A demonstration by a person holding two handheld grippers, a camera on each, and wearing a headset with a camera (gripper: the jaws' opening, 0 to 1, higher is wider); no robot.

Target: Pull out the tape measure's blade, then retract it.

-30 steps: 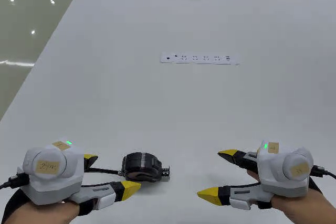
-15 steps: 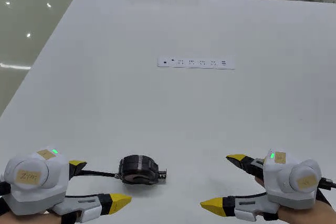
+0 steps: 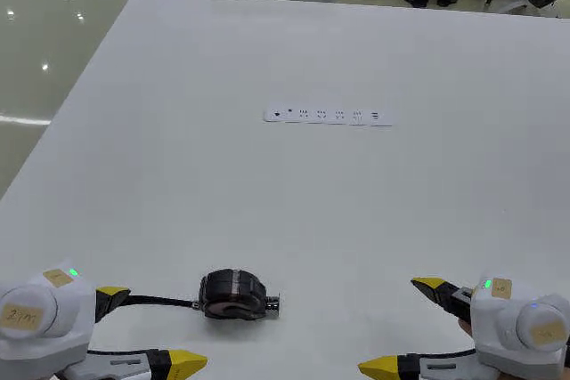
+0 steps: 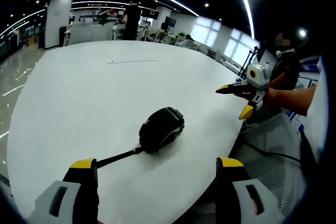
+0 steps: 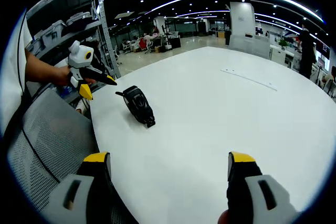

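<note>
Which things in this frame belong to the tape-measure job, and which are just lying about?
Part of the job:
- tape measure, lying on the table with its blade in
- left gripper, open, holding nothing
- right gripper, open, holding nothing

Just lying about:
- power strip, flat at mid-table, well beyond the tape measure

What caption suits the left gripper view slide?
Open left gripper faces the black tape measure on the white table; open right gripper beyond.
</note>
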